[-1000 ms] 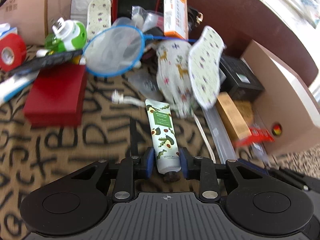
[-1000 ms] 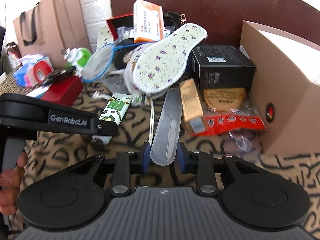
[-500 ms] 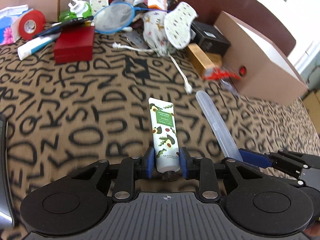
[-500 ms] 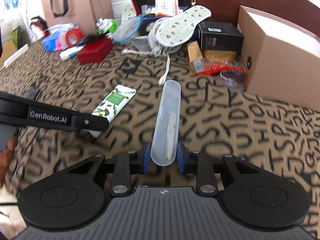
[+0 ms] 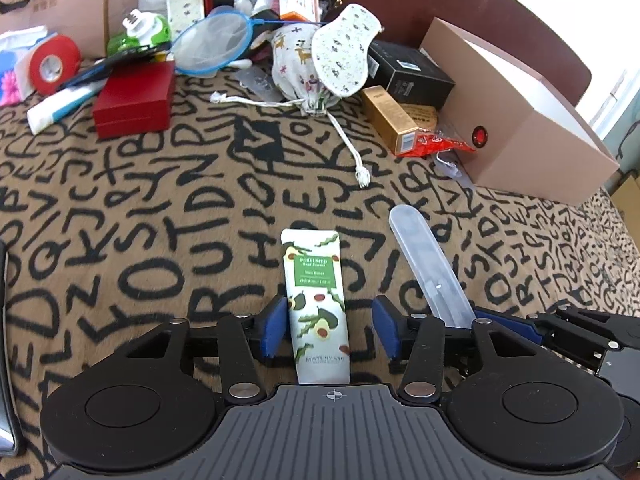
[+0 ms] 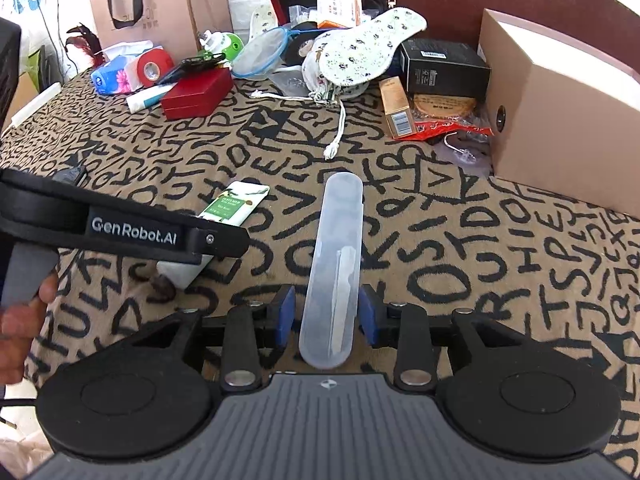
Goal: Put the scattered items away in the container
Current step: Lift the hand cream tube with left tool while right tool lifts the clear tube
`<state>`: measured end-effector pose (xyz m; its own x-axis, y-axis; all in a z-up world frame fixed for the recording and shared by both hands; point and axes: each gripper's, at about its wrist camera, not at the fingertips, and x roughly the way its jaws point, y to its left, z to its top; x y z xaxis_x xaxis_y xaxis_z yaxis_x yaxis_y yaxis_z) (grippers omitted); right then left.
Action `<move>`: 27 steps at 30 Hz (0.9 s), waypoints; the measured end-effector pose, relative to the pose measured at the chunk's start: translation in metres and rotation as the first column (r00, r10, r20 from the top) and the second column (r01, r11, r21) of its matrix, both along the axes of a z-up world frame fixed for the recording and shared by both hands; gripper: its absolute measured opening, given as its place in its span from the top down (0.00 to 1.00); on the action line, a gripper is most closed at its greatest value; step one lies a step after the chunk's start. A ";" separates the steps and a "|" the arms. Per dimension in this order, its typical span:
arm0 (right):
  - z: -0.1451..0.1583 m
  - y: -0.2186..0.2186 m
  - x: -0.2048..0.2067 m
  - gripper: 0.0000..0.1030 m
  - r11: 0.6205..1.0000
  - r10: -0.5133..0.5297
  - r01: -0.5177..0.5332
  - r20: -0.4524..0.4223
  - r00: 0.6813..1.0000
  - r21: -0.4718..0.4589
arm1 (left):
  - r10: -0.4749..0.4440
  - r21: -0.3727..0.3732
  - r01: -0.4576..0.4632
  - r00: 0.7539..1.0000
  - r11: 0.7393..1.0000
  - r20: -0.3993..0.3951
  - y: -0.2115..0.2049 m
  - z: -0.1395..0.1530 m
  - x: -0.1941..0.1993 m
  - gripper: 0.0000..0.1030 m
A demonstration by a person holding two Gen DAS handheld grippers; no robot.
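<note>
A hand cream tube [image 5: 316, 300] with an avocado print lies on the lettered cloth between the jaws of my left gripper [image 5: 330, 330]. Those jaws are opening, and the right pad stands clear of the tube. A clear plastic case [image 6: 332, 264] lies between the blue pads of my right gripper [image 6: 327, 316]. These jaws are opening too, with a gap on each side of the case. The same case [image 5: 428, 264] shows to the right in the left wrist view, and the tube [image 6: 232, 208] to the left in the right wrist view. A closed beige box [image 5: 520, 120] stands at the far right.
A pile lines the far edge: a red box [image 5: 134, 100], a red tape roll [image 5: 52, 64], a blue-rimmed net [image 5: 212, 42], a patterned insole [image 5: 340, 60], a drawstring pouch [image 5: 296, 68], a black box [image 5: 408, 72] and a gold box [image 5: 390, 120]. A person's hand [image 6: 24, 320] holds the left gripper.
Both grippers pulled back from the pile, carrying the tube and the clear case over the cloth. Their jaws have since spread, and both items now lie loose between the pads.
</note>
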<state>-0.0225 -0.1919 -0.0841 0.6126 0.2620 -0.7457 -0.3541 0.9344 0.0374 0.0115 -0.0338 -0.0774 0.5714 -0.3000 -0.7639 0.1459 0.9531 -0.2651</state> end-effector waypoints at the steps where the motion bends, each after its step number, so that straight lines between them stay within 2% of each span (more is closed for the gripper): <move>1: -0.001 0.000 0.001 0.62 1.000 -0.002 0.002 0.001 1.000 0.002 | -0.004 0.009 0.004 1.000 1.000 0.004 -0.002 0.000 0.001 0.41; 3: -0.002 0.001 0.004 0.61 1.000 -0.003 0.003 0.003 1.000 0.001 | -0.007 0.029 0.006 1.000 1.000 0.008 -0.004 0.000 0.001 0.43; 7: -0.004 0.003 0.006 0.60 1.000 -0.001 0.001 0.011 1.000 -0.003 | -0.004 0.070 0.003 1.000 0.998 0.013 -0.006 -0.001 0.002 0.57; 9: -0.005 0.003 0.007 0.60 1.000 -0.002 0.002 0.013 1.000 0.000 | -0.001 0.074 0.000 1.000 0.997 0.010 -0.005 0.000 0.003 0.68; 11: -0.005 0.004 0.008 0.60 1.000 -0.006 0.006 0.013 1.000 0.002 | 0.000 0.074 -0.001 1.000 0.997 0.012 -0.005 0.000 0.003 0.68; 12: -0.005 0.004 0.009 0.60 1.000 -0.007 0.007 0.012 1.000 0.002 | -0.007 0.077 0.005 1.000 0.997 0.017 -0.006 0.000 0.003 0.58; 13: -0.005 0.005 0.009 0.60 1.000 -0.006 0.006 0.012 1.000 -0.001 | -0.014 0.071 0.013 1.000 0.997 0.020 -0.007 -0.001 0.003 0.52; 17: -0.005 0.005 0.010 0.62 1.000 -0.002 0.002 0.013 1.000 -0.008 | -0.021 0.086 0.019 1.000 0.996 0.023 -0.010 -0.001 0.002 0.52; 20: -0.006 0.005 0.009 0.62 1.000 -0.004 0.004 0.014 1.000 -0.004 | -0.010 0.077 0.009 1.000 0.997 0.016 -0.009 -0.001 0.004 0.53; 24: -0.005 0.004 0.009 0.69 1.000 -0.016 0.016 0.012 1.000 -0.002 | -0.011 0.086 0.009 1.000 0.996 0.023 -0.009 -0.001 0.003 0.53; 25: -0.005 0.003 0.009 0.69 1.000 -0.018 0.018 0.010 1.000 0.003 | -0.012 0.092 0.009 1.000 0.996 0.025 -0.010 -0.001 0.002 0.65; 26: -0.004 0.003 0.008 0.70 1.000 -0.019 0.019 0.009 1.000 0.006 | -0.010 0.097 0.007 1.000 0.995 0.025 -0.010 0.000 0.003 0.69; 27: -0.004 0.002 0.008 0.70 1.000 -0.020 0.019 0.007 1.000 0.008 | -0.012 0.092 0.010 1.000 0.996 0.022 -0.010 0.000 0.002 0.70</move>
<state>-0.0146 -0.1896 -0.0880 0.6229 0.2560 -0.7393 -0.3361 0.9409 0.0426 0.0138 -0.0437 -0.0775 0.5857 -0.2356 -0.7755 0.1611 0.9716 -0.1734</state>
